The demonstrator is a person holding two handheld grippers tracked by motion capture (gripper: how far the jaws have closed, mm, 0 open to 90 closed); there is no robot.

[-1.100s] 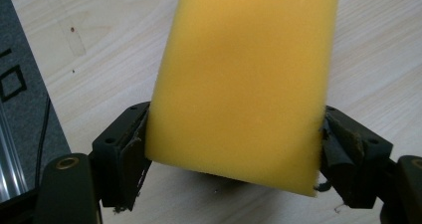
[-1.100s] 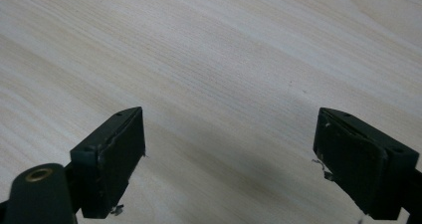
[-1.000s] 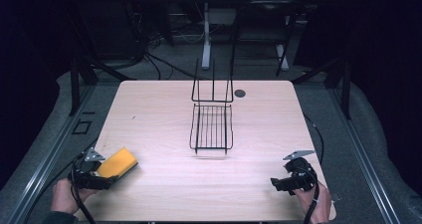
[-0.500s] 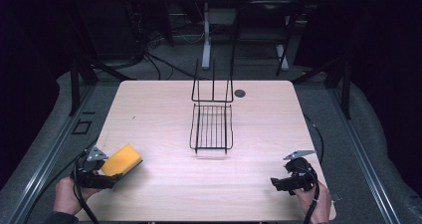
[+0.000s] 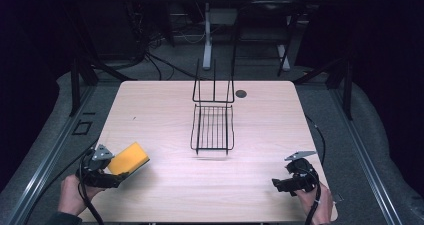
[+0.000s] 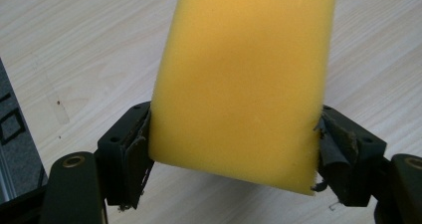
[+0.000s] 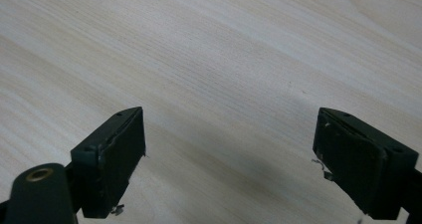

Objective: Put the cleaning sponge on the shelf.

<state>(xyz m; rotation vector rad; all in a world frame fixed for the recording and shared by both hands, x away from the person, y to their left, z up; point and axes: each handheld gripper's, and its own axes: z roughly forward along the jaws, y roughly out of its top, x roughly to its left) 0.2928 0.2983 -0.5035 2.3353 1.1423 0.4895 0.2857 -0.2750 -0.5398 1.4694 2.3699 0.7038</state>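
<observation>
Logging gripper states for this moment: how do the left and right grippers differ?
The left gripper is shut on the yellow sponge; the right gripper is open with nothing between its jaws. The left sits near the table's left front corner, the right near its right front corner. Both have black jaws and each is held in a hand.

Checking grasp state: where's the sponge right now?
The sponge is clamped in the left gripper at the table's near-left corner in the high view, left of the wire rack.

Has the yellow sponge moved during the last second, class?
Yes, slightly. The yellow sponge, held in the left gripper, has shifted toward the wire basket and is lifted off the table.
</observation>
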